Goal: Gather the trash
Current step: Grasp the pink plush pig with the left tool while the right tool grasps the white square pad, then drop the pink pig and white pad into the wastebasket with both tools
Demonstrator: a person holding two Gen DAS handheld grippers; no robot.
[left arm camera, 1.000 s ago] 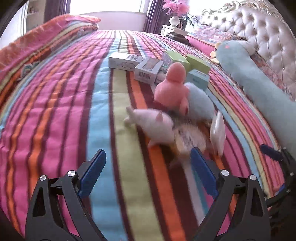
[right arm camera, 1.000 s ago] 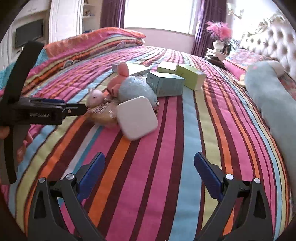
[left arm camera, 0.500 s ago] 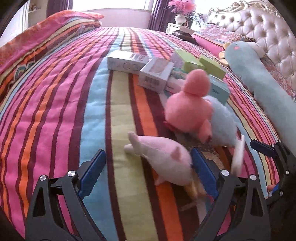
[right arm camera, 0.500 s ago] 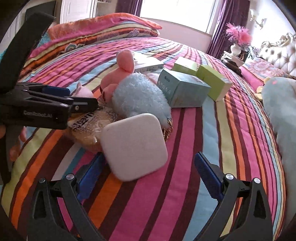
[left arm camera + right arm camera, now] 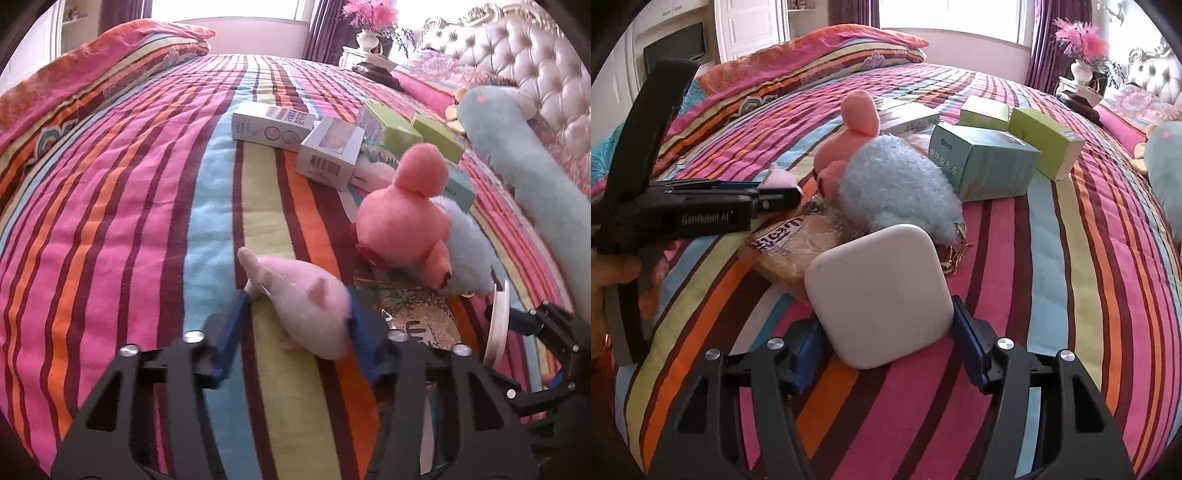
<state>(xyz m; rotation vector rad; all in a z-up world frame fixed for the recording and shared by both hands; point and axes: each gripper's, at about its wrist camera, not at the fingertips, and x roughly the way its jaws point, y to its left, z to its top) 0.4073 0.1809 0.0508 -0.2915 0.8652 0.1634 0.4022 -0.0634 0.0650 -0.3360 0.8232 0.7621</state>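
Observation:
On the striped bed a pale pink plush toy (image 5: pixel 306 295) lies between the fingers of my left gripper (image 5: pixel 295 325), whose jaws have closed in and touch its sides. A white square rounded case (image 5: pixel 879 295) stands tilted between the fingers of my right gripper (image 5: pixel 886 343), which press its edges. Behind them lie a crinkly snack wrapper (image 5: pixel 798 243), a pink plush (image 5: pixel 402 221) and a blue fluffy plush (image 5: pixel 897 188). The left gripper also shows in the right wrist view (image 5: pixel 701 210).
Several cardboard boxes lie further back: white ones (image 5: pixel 271 123), green ones (image 5: pixel 1045 142) and a teal one (image 5: pixel 986 166). A long teal plush (image 5: pixel 528 162) lies along the tufted headboard (image 5: pixel 546 74) at right. A folded quilt (image 5: pixel 820 55) is at far left.
Both grippers moved forward and closed in: the left around the pale pink plush, the right around the white square case.

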